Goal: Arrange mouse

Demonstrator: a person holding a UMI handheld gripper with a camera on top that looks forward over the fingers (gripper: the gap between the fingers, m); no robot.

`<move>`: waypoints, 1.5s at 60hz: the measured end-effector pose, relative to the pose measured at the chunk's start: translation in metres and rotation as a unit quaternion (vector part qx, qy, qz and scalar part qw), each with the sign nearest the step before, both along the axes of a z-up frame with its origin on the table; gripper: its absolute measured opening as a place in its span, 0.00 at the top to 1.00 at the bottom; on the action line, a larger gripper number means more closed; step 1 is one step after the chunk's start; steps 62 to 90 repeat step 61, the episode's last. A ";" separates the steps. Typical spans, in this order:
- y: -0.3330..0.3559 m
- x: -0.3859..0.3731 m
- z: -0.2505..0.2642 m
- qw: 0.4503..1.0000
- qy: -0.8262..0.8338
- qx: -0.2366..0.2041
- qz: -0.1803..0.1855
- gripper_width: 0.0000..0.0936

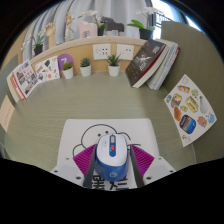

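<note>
Between the fingers, a white-and-blue mouse [112, 152] is sitting on a white mouse pad [85, 132] | gripper [112, 160] is pinching the mouse with both pads | books [152, 62] are leaning beyond.

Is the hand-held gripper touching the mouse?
Cannot tell. In the gripper view the mouse sits between the hand-held gripper's pink pads, but no clear gap or contact shows at either side.

The mouse [112, 152] is placed on the mouse pad [92, 133], between the fingers [84, 157]. Beyond the mouse, plants [86, 66] are lined up; books [152, 62] are set to its far right.
</note>
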State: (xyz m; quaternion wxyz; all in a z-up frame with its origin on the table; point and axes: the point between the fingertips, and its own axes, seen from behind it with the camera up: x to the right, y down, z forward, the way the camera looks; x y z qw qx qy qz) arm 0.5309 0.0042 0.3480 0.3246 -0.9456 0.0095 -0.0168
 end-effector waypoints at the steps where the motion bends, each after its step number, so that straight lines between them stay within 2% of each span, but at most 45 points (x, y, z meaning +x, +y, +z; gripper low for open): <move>1: 0.000 0.002 0.001 1.000 -0.004 -0.003 -0.002 0.30; 5: -0.004 0.007 0.004 1.000 -0.021 -0.019 -0.002 0.08; 6: -0.005 0.002 0.005 1.000 -0.020 -0.019 0.001 0.07; 17: -0.022 -0.010 0.069 0.999 -0.031 -0.001 0.005 0.08; 30: -0.063 -0.051 0.186 0.996 -0.015 0.084 -0.010 0.08; 40: -0.105 -0.085 0.242 0.992 -0.008 0.128 -0.007 0.09; 61: -0.183 -0.159 0.283 0.988 -0.001 0.150 0.036 0.09; 90: -0.183 -0.159 0.283 0.988 -0.001 0.150 0.036 0.09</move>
